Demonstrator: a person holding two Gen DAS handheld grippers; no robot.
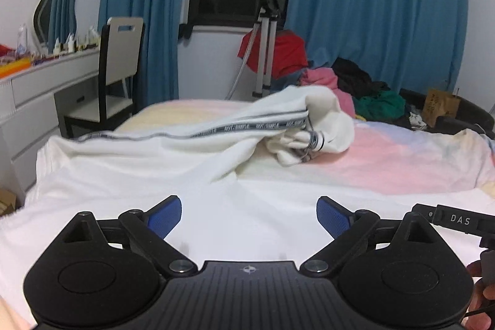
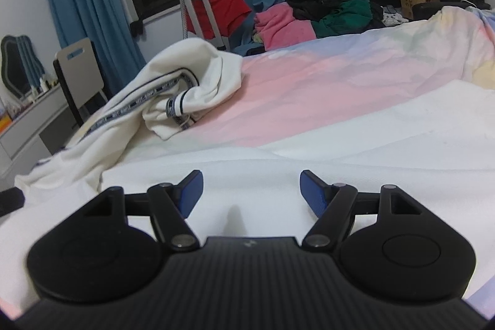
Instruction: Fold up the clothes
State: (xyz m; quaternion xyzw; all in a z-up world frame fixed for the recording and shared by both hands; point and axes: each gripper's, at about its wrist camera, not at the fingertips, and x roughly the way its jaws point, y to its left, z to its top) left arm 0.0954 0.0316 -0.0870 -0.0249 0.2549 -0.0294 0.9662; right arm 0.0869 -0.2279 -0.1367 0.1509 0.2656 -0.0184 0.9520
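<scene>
Broadly, one bed with pastel sheets carries one white garment with a striped trim, spread across its near side, one sleeve bunched up. Two grippers hover over the cloth: left gripper and right gripper, both spread wide, grasping nothing.

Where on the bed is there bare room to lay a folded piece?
The pink sheet lies bare between the bunched white sleeve and the far clothes pile. It is crowded at that pile and where the white garment spreads under both open grippers, left and right.
</scene>
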